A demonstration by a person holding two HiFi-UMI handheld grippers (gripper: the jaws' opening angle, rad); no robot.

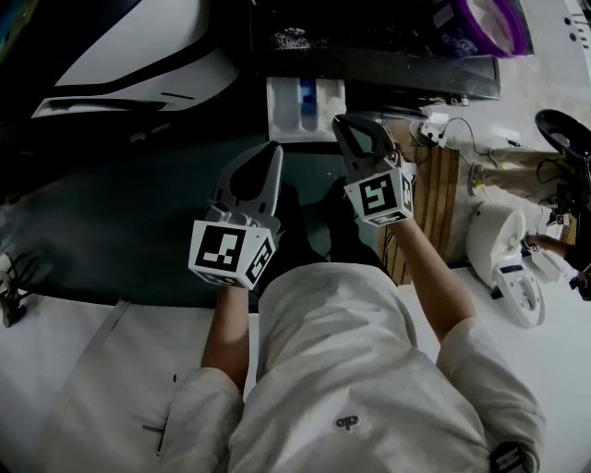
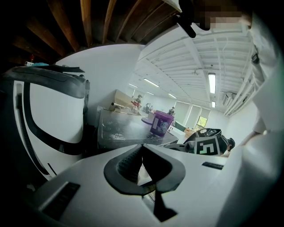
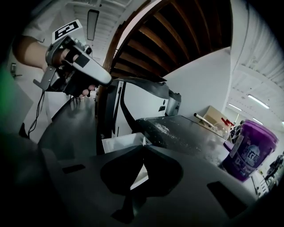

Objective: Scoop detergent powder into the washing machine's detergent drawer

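The detergent drawer (image 1: 305,107) juts open from the washing machine (image 1: 388,66). Just in front of the drawer, the left gripper (image 1: 269,153) and right gripper (image 1: 343,126) hover, each with jaws closed together, holding nothing. A purple tub (image 1: 495,24) sits behind the drawer, to its right.

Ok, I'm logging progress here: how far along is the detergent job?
Done: the detergent drawer is pulled open, and spilled powder lies on the machine top. In hand: nothing; the left gripper and right gripper are shut and empty. Left: no scoop shows, the purple detergent tub stands apart, and I can't tell whether the drawer holds powder.
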